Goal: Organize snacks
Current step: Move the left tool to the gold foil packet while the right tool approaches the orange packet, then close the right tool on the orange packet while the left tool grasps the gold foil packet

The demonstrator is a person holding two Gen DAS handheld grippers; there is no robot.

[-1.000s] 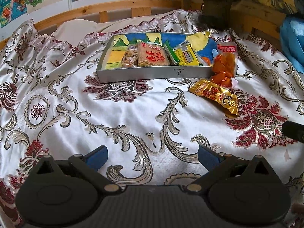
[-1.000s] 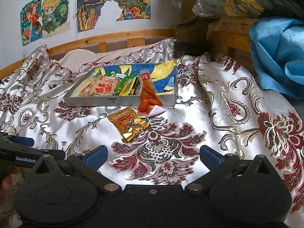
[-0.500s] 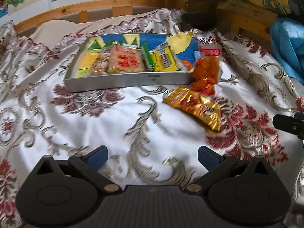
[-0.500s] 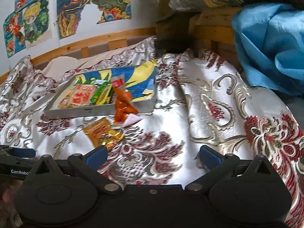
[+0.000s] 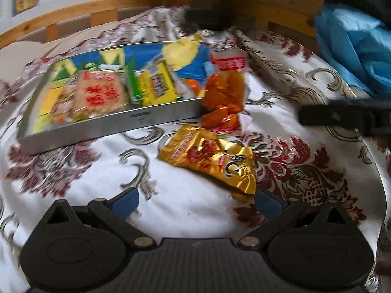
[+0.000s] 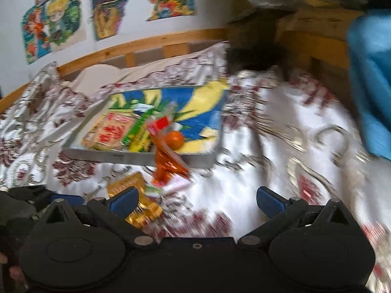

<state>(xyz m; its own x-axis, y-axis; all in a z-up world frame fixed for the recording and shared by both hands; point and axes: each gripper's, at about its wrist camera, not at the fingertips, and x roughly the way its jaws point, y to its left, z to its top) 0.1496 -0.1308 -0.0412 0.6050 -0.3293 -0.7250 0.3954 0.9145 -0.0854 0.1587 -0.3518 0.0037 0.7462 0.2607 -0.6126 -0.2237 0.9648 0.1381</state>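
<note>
Tray (image 5: 136, 122) edge touches orange packet (image 5: 223, 97).

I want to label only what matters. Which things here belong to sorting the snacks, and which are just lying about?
Belong to the job:
gold packet
orange packet
tray
snacks in the tray
left tool, open
right tool, open

Just lying about:
bedspread
blue cloth
wall drawings
</note>
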